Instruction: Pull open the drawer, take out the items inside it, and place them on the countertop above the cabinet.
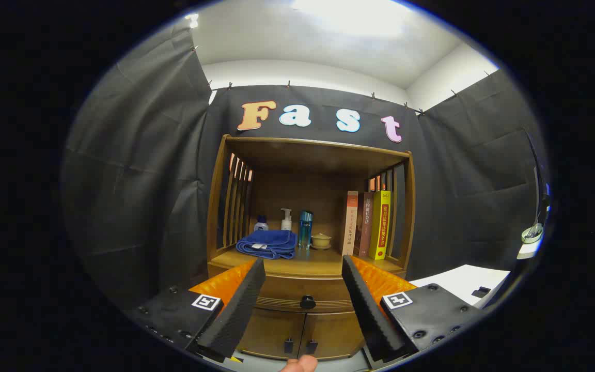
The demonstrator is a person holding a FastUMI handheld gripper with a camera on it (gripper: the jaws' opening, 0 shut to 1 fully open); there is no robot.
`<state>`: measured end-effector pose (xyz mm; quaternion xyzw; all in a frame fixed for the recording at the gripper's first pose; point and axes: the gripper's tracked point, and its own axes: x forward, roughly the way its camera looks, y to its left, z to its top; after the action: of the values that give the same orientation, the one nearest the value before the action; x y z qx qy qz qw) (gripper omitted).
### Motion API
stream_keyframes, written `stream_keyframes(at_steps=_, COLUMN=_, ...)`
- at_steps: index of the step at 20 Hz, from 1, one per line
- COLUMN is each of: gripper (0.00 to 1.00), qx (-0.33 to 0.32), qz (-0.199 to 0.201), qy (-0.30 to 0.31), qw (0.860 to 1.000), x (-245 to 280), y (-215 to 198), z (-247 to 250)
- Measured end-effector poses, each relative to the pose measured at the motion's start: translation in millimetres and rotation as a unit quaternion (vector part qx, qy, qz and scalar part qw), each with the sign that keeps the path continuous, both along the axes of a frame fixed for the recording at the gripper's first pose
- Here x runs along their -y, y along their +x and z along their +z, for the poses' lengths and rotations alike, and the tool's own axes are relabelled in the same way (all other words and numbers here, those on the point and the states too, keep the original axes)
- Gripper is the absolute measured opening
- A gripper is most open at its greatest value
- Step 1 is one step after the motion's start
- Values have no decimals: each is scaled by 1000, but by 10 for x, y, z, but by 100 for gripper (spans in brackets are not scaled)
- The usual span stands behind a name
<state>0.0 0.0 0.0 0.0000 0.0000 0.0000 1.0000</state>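
Note:
A wooden cabinet [225, 206] stands straight ahead against the booth wall. Its drawer [287, 294] is closed, with a dark round knob [307, 302] on the front. My gripper [303, 268] is open, some way short of the cabinet, and the knob shows in the gap between the two fingers [243, 299]. Nothing is held. The countertop [308, 262] above the drawer is a wooden shelf surface under a roofed alcove. What lies inside the drawer is hidden.
On the countertop lie a folded blue towel [268, 244], small bottles [286, 219], a blue tumbler [305, 229], a lidded cup [321, 240] and several upright books [367, 225]. Two cupboard doors [300, 336] sit below the drawer. A white table [463, 281] is to the right. A fingertip [300, 365] shows at the bottom.

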Motion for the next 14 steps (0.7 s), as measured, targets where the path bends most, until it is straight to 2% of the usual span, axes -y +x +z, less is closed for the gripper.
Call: stream_keyframes(at_steps=14, gripper=98, qx=0, qz=7, qy=-7, qw=1000, x=-115, y=0, z=22)
